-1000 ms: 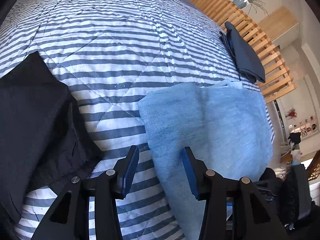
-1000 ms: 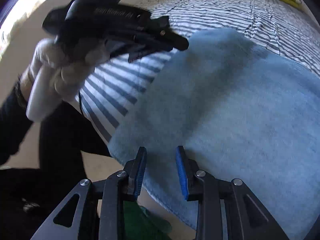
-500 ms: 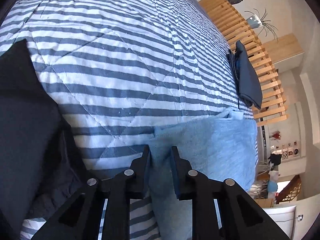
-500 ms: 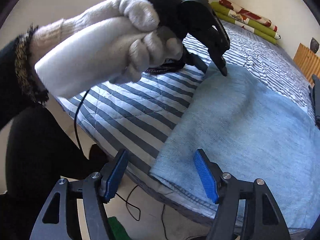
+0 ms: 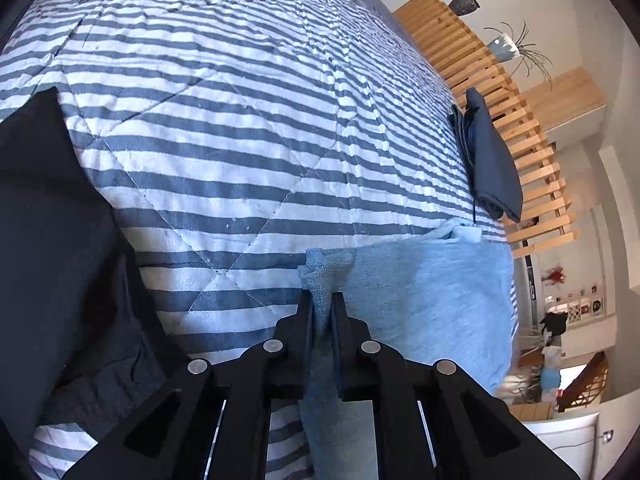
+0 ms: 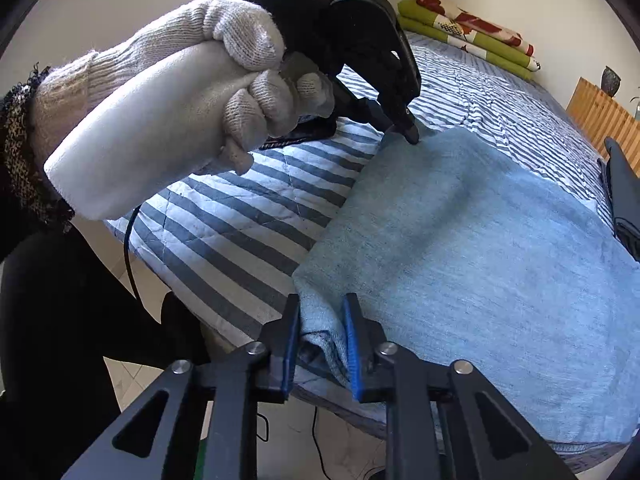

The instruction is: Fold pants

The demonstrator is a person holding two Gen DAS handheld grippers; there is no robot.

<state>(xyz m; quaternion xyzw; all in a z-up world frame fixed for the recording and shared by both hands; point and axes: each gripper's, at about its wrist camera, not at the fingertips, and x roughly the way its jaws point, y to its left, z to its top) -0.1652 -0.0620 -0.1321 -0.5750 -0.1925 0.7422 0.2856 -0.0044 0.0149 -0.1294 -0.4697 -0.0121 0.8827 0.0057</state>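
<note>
Now pants (image 5: 420, 300) corner between left claw (image 5: 322, 312) fingers, seemingly pinched.

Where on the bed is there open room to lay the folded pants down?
The striped quilt is bare between the black garment at left, the navy garment by the slatted headboard, and the light blue pants. The near edge is crowded.

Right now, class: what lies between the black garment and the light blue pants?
Only bare striped quilt separates the black garment from the light blue pants, seen in the left wrist view.
</note>
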